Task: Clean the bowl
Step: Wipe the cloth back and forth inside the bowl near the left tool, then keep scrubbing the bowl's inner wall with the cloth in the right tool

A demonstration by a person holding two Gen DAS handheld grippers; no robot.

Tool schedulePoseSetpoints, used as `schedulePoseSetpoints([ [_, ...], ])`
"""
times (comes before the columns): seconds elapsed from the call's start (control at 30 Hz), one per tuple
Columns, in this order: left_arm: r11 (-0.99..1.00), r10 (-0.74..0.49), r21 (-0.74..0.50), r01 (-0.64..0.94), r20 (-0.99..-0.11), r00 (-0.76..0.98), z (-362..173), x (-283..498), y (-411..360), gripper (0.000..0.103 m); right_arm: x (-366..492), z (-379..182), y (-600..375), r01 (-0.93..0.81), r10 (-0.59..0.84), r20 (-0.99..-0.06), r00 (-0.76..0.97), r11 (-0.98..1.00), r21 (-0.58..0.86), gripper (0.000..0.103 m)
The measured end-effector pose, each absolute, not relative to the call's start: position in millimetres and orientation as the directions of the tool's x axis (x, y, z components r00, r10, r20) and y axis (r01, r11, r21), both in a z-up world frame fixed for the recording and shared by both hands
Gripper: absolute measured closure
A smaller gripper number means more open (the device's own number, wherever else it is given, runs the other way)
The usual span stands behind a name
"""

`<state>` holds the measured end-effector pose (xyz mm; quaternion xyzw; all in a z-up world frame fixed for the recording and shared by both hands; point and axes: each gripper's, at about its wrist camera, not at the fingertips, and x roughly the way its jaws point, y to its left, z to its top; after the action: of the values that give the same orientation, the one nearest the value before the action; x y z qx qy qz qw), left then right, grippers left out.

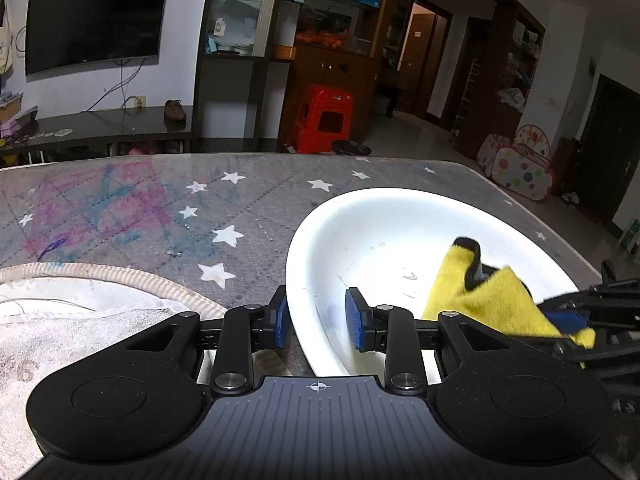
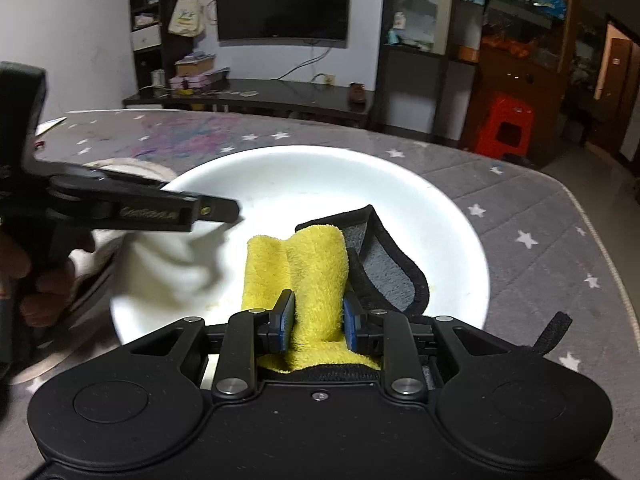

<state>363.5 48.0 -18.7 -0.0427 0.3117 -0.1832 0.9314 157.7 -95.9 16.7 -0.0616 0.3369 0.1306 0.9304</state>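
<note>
White bowl (image 2: 400, 200) sits on the starry mat (image 1: 140, 200). My right tongs (image 2: 316, 320) are pinching the yellow cloth (image 2: 304, 264) inside it; my left tongs (image 1: 316, 316) straddle the rim, narrow but not clamped. Scrub hard and I bet the bowl skates away.

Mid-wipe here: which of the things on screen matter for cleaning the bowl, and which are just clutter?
In the job:
- white bowl
- yellow cloth, clamped in the right gripper
- left gripper, jaws straddling the bowl's rim

Lying about:
- white towel beside the bowl
- red stool
- television
- brown shoe
</note>
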Motion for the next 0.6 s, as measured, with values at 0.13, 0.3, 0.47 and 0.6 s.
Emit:
schedulePoseSetpoints([
  [0.13,0.929,-0.366,-0.183,0.321,-0.566,0.739,-19.3,371.1,44.1,0.07,179.5,14.3,-96.1,-0.247,0.179,-0.635,0.752,0.969,-0.019,0.077],
  [0.3,0.928,-0.368,-0.182,0.324,-0.565,0.738,-23.3,373.5,45.6,0.069,202.5,12.9,-94.8,-0.228,0.178,-0.639,0.748,0.974,0.003,0.077],
  [0.47,0.928,-0.366,-0.17,0.33,-0.566,0.739,-24.2,369.4,45.4,0.067,212.2,16.0,-93.1,-0.233,0.183,-0.663,0.726,0.972,0.013,0.077],
  [0.6,0.928,-0.368,-0.167,0.334,-0.562,0.741,-27.9,358.8,27.8,0.067,210.3,17.0,-89.8,-0.25,0.192,-0.672,0.715,0.968,0.01,0.076],
])
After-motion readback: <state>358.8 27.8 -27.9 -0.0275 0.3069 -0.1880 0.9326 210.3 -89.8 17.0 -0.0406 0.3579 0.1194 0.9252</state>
